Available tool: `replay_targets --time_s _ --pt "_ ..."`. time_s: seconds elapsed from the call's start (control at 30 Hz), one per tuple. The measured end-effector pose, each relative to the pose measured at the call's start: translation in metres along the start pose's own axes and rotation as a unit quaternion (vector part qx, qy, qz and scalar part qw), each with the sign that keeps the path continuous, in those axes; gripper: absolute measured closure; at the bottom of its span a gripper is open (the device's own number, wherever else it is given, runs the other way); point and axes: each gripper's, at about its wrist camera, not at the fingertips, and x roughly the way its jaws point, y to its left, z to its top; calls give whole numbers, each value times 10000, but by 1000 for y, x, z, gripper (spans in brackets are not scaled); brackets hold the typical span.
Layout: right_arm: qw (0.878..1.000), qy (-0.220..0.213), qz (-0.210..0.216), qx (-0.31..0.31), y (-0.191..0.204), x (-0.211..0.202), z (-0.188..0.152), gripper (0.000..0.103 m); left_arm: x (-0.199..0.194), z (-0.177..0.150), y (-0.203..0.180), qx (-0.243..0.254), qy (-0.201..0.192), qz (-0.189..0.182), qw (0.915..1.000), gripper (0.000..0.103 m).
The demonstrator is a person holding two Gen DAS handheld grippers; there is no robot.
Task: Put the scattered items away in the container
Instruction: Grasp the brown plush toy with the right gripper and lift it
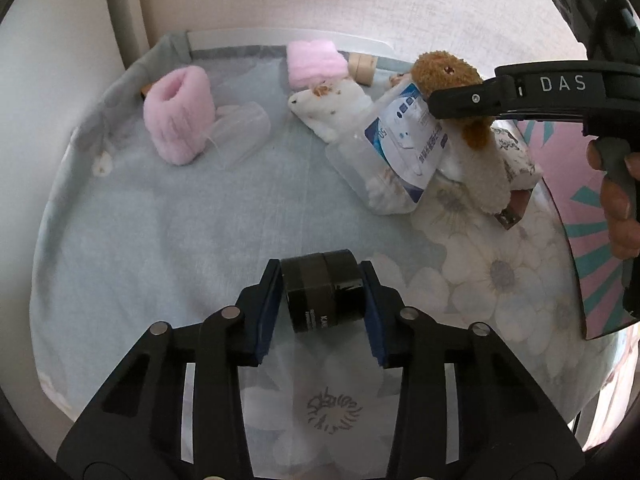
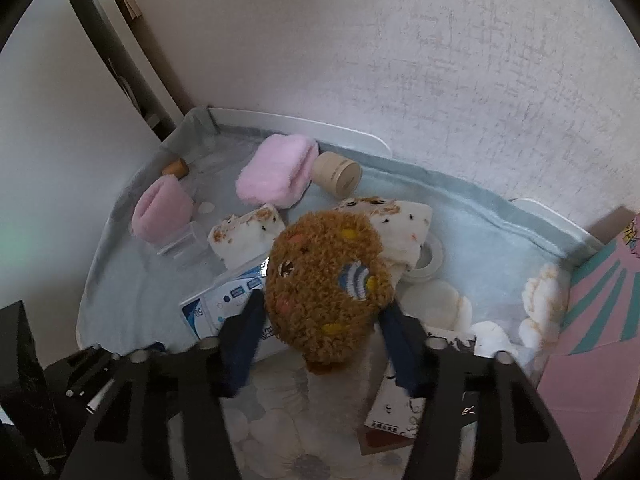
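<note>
My left gripper [image 1: 322,280] is shut on a small black jar [image 1: 322,290] and holds it just above the floral cloth [image 1: 160,240]. My right gripper [image 2: 320,320] is shut on a brown fuzzy sock [image 2: 326,284], which shows at the upper right of the left wrist view [image 1: 444,70]. Under the sock lies a clear pack with a blue-and-white label [image 2: 228,300], also in the left wrist view [image 1: 400,148]. The pink box with teal stripes [image 2: 592,320] stands at the right edge, also in the left wrist view [image 1: 576,216].
Two pink fluffy socks [image 1: 178,116] [image 1: 316,64], white patterned socks [image 2: 248,236], a clear plastic cup [image 1: 240,128], a beige round jar [image 2: 338,178], a small cork-coloured jar [image 2: 176,168], a tape roll [image 2: 428,260] and cotton pads [image 2: 540,300] lie on the cloth. A wall stands behind.
</note>
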Motion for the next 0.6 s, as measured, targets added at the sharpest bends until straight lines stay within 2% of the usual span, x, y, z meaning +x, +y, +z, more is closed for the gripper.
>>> replay_targets --time_s 0.13,0.4,0.6 --pt "10000 -34 35 58 -2 -3 -1 63 0 3 0 14 17 -34 10000 70" --pt "9991 -391 117 142 4 -30 6 64 -19 22 4 192 -74 -135 9997 71" --pt "9973 -613 131 390 11 -62 12 65 -57 51 6 399 -318 -297 9983 72"
